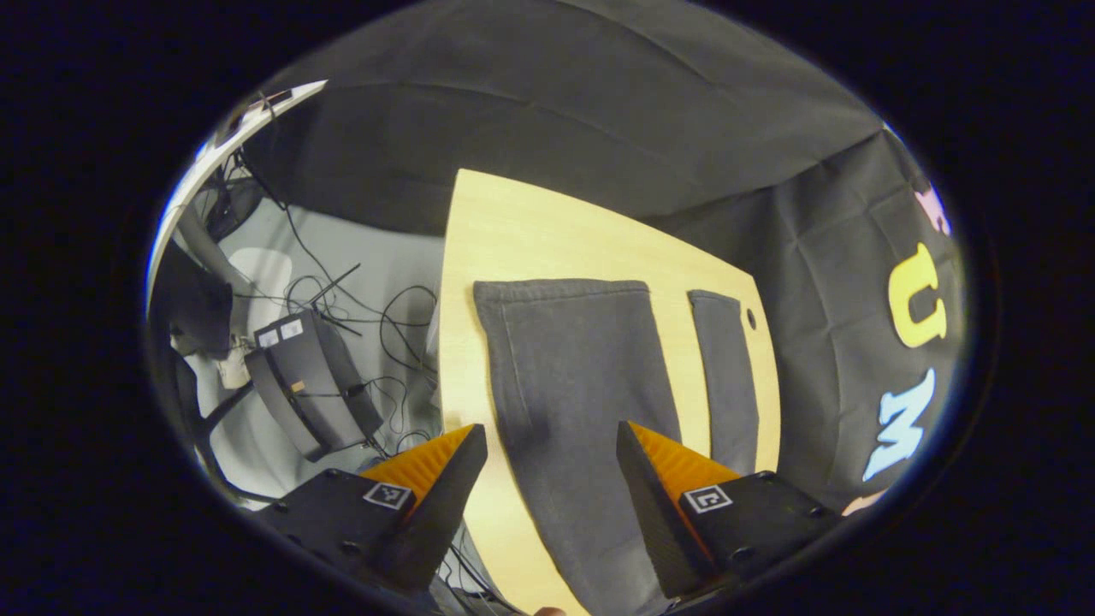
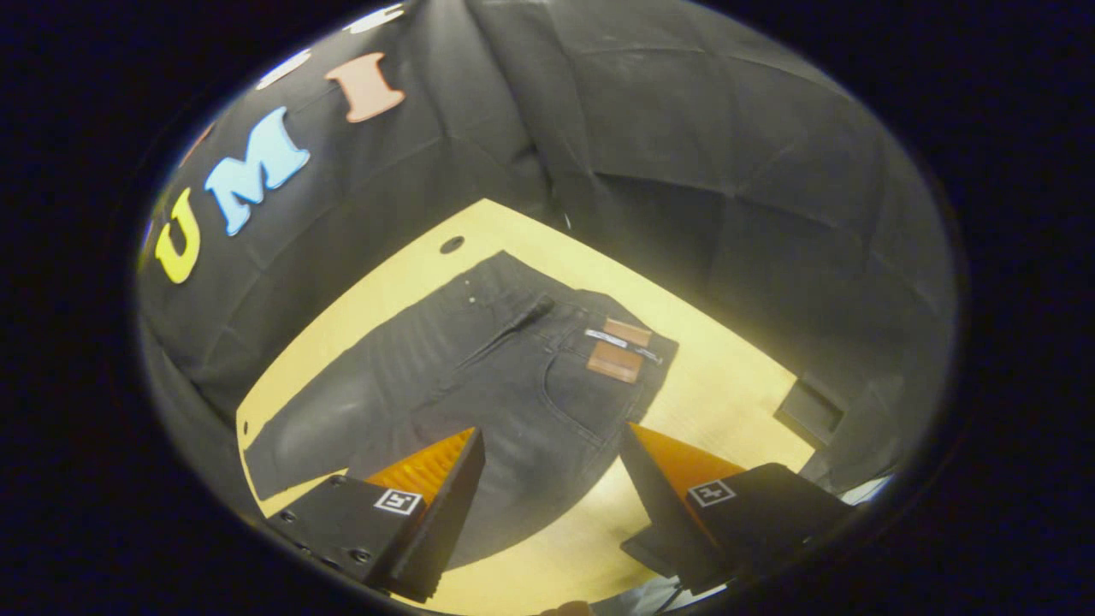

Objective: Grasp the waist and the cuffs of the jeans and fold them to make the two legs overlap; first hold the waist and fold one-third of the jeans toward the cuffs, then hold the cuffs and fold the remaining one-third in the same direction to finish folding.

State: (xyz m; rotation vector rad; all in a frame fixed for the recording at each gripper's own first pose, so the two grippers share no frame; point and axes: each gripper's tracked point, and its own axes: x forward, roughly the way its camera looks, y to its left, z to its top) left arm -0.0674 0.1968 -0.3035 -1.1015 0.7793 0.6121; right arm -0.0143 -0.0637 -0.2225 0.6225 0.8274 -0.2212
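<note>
The jeans (image 1: 582, 385) are laid flat on the table (image 1: 513, 231), legs apart. The left gripper (image 1: 552, 479), spread wide and holding nothing, is held above the nearer leg, cuffs lying ahead along its fingers. The right gripper (image 2: 552, 483) (likewise released) is poised over the seat, the waist (image 2: 599, 334) just beyond.
</note>
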